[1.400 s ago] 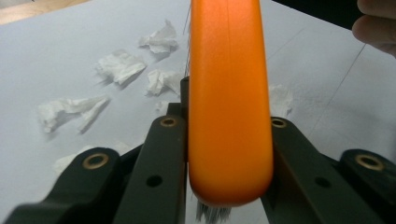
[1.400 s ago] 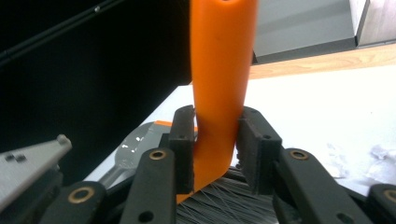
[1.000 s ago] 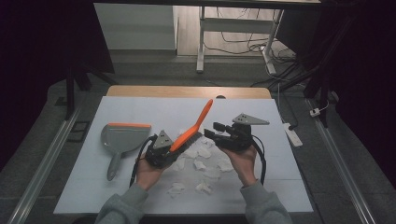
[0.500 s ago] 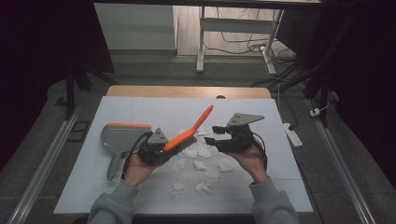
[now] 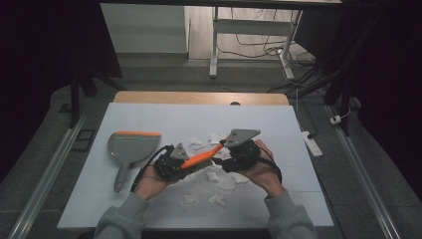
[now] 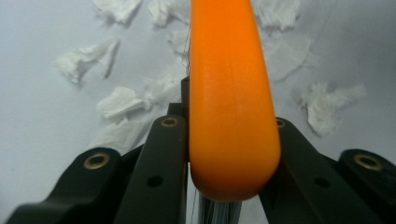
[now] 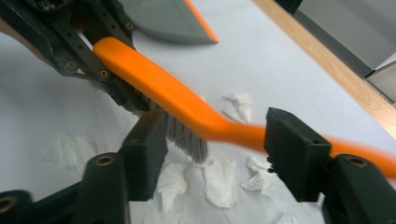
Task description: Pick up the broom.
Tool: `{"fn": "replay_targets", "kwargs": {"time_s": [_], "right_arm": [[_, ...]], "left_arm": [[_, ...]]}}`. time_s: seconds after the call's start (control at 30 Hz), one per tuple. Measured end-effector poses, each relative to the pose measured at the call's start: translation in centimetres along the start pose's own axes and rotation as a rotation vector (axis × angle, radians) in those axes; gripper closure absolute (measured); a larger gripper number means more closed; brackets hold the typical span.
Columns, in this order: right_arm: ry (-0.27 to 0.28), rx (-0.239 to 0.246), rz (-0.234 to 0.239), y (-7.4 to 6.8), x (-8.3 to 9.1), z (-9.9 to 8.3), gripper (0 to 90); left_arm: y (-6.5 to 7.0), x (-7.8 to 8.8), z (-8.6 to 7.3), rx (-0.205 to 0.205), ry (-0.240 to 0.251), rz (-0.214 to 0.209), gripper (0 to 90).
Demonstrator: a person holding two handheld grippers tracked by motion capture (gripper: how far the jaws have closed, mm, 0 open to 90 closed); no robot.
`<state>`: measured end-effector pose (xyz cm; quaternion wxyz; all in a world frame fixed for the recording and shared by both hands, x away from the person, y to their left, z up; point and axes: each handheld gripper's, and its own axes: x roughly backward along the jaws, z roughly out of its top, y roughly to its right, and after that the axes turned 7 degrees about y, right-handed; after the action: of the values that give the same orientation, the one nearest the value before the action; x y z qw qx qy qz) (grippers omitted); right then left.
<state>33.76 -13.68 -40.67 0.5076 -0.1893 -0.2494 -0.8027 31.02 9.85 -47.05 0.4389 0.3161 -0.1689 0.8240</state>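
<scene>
An orange brush with grey bristles lies nearly level above the white table. My left gripper is shut on its bristle end; in the left gripper view both jaws clamp the orange back of the brush. My right gripper is at the handle end, and its jaws have just been opening. In the right gripper view the brush crosses the gap between them, the left jaw stands clear of it, and my right gripper is open. Crumpled white paper scraps lie under the brush.
A grey dustpan with an orange edge lies on the table to the left of my hands, handle toward the near edge. More paper scraps are scattered behind the brush and near the front. A wooden strip runs along the far edge.
The brush has tipped down from pointing steeply up and right to almost level. The right gripper has shifted slightly left and nearer, and its jaws stand wider around the handle.
</scene>
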Motion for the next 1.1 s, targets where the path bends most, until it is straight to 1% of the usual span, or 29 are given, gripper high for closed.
{"fn": "replay_targets", "kwargs": {"time_s": [0.03,0.07,0.1,0.13,0.17,0.23,0.27,0.3,0.33,0.37,0.4,0.43,0.47,0.5,0.57,0.6,0.63,0.67,0.7,0.77,0.8,0.83,0.87,0.9,1.0,1.03,1.1], "right_arm": [[0.0,0.0,0.0,0.0,0.0,0.0,36.7],[-0.025,0.013,0.017,-0.2,-0.3,0.0,35.8],[-0.033,0.015,0.027,-0.3,-0.4,0.0,35.9],[-0.033,0.015,0.027,-0.3,-0.4,0.0,35.9],[-0.047,0.032,0.049,-0.4,-0.7,0.0,35.9],[-0.069,0.062,0.072,-0.7,-1.0,0.0,35.4],[-0.078,0.076,0.082,-0.8,-1.1,0.0,35.2],[-0.078,0.076,0.082,-0.8,-1.1,0.0,35.2],[-0.094,0.092,0.092,-1.0,-1.4,0.0,35.0],[-0.12,0.125,0.114,-1.3,-1.7,0.0,35.5],[-0.12,0.125,0.114,-1.3,-1.7,0.0,35.5],[-0.139,0.149,0.127,-1.6,-1.9,-0.1,38.0],[-0.145,0.165,0.137,-1.6,-2.1,-0.2,39.5],[-0.145,0.165,0.137,-1.6,-2.1,-0.2,39.5],[-0.169,0.17,0.158,-1.7,-2.4,-0.3,43.0],[-0.169,0.17,0.158,-1.7,-2.4,-0.3,43.0],[-0.191,0.174,0.173,-1.7,-2.6,-0.4,45.8],[-0.202,0.179,0.178,-1.8,-2.8,-0.5,47.6],[-0.214,0.187,0.179,-1.8,-2.9,-0.6,50.2],[-0.234,0.212,0.177,-2.0,-3.2,-0.8,56.0],[-0.229,0.223,0.184,-2.1,-3.2,-0.9,57.7],[-0.236,0.228,0.191,-2.1,-3.3,-0.9,59.2],[-0.236,0.228,0.191,-2.1,-3.3,-0.9,59.2],[-0.236,0.235,0.207,-2.2,-3.3,-1.0,61.0],[-0.226,0.235,0.211,-2.2,-3.3,-1.0,61.9],[-0.223,0.236,0.214,-2.3,-3.3,-0.9,62.3],[-0.217,0.223,0.229,-2.1,-3.1,-0.9,64.2]], "left_arm": [[0.2,-0.1,0.1,-0.009,-0.009,-0.001,78.9],[0.3,-0.2,0.1,-0.021,-0.02,-0.005,78.9],[0.4,-0.2,0.2,-0.031,-0.028,-0.009,78.9],[0.6,-0.3,0.3,-0.036,-0.036,-0.016,78.9],[0.7,-0.3,0.4,-0.044,-0.047,-0.024,78.9],[1.1,-0.3,0.6,-0.07,-0.066,-0.036,78.9],[1.1,-0.3,0.6,-0.07,-0.066,-0.036,79.0],[1.3,-0.3,0.7,-0.079,-0.067,-0.04,79.0],[1.4,-0.2,0.8,-0.087,-0.07,-0.041,79.0],[1.4,-0.2,0.9,-0.093,-0.07,-0.042,79.0],[1.5,-0.1,0.9,-0.095,-0.068,-0.041,79.0],[1.6,0.0,1.0,-0.102,-0.067,-0.041,79.0],[1.7,0.0,1.0,-0.106,-0.065,-0.04,79.0],[1.7,0.1,1.1,-0.111,-0.066,-0.045,79.0],[1.9,0.3,1.2,-0.125,-0.065,-0.052,79.0],[2.1,0.3,1.3,-0.13,-0.062,-0.055,79.0],[2.2,0.4,1.4,-0.143,-0.065,-0.061,78.9],[2.5,0.5,1.5,-0.16,-0.063,-0.07,79.0],[2.5,0.5,1.5,-0.16,-0.063,-0.07,79.0],[2.7,0.5,1.6,-0.173,-0.067,-0.075,78.9],[2.7,0.4,1.7,-0.176,-0.075,-0.073,78.8],[2.6,0.3,1.6,-0.171,-0.075,-0.077,78.7],[2.4,0.3,1.5,-0.167,-0.074,-0.086,78.7],[2.2,0.3,1.4,-0.162,-0.069,-0.098,77.9],[1.7,0.5,1.1,-0.157,-0.048,-0.116,77.3],[1.7,0.6,1.1,-0.156,-0.041,-0.115,77.0],[1.4,0.9,1.0,-0.138,-0.013,-0.104,75.1]]}}
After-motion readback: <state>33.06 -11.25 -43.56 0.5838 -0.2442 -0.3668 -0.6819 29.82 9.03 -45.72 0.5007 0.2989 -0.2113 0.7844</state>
